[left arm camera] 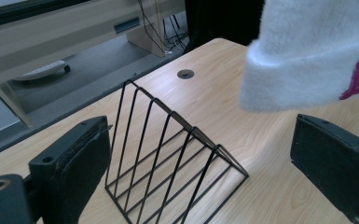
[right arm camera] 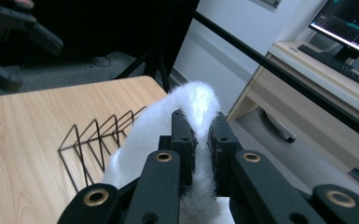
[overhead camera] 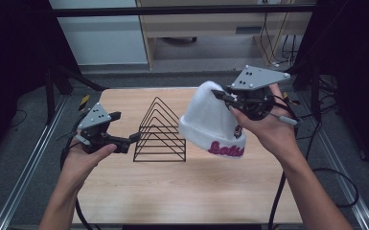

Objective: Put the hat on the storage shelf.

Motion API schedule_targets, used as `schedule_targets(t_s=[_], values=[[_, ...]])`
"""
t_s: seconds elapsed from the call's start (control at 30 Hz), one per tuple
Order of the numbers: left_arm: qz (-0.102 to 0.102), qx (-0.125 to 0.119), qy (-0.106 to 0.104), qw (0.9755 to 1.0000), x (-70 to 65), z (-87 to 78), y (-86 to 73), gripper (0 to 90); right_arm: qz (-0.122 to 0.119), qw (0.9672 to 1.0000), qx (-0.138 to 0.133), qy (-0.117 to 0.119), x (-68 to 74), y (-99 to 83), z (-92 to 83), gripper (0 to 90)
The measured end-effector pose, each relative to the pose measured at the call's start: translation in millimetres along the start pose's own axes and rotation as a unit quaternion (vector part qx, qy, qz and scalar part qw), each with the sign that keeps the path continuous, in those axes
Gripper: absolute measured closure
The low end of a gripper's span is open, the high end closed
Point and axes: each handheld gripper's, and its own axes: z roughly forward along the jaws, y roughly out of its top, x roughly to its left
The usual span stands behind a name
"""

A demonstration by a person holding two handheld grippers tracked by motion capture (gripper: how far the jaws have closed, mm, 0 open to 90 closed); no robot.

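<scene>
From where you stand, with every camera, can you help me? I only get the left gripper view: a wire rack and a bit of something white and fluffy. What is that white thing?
Observer: A white knit hat with pink lettering on its cuff.
Operator: Is it lying on the table?
Observer: No, the right claw is shut on its top and holds it in the air, to the right of the wire rack in the high view.
Operator: And my own claw, what is it doing?
Observer: The left claw is open with nothing in it, just left of the rack's end.
</scene>
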Motion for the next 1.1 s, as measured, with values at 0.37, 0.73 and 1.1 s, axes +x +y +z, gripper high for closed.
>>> schedule_targets(t_s=[0.37,0.73,1.1], values=[[-0.005,-0.007,-0.024,0.9997,4.4,5.6,16.7,6.6,0.001,0.9995,-0.031,0.009,-6.5,33.5,9.4,83.9],[0.004,0.008,-0.054,0.9985,2.5,24.7,19.3,11.1,-0.005,0.9987,-0.044,0.025,-2.5,56.0,27.1,83.9],[-0.013,0.017,-0.074,0.9970,12.0,45.4,27.5,20.4,-0.003,0.9971,-0.057,0.049,5.5,72.5,48.4,83.9]])
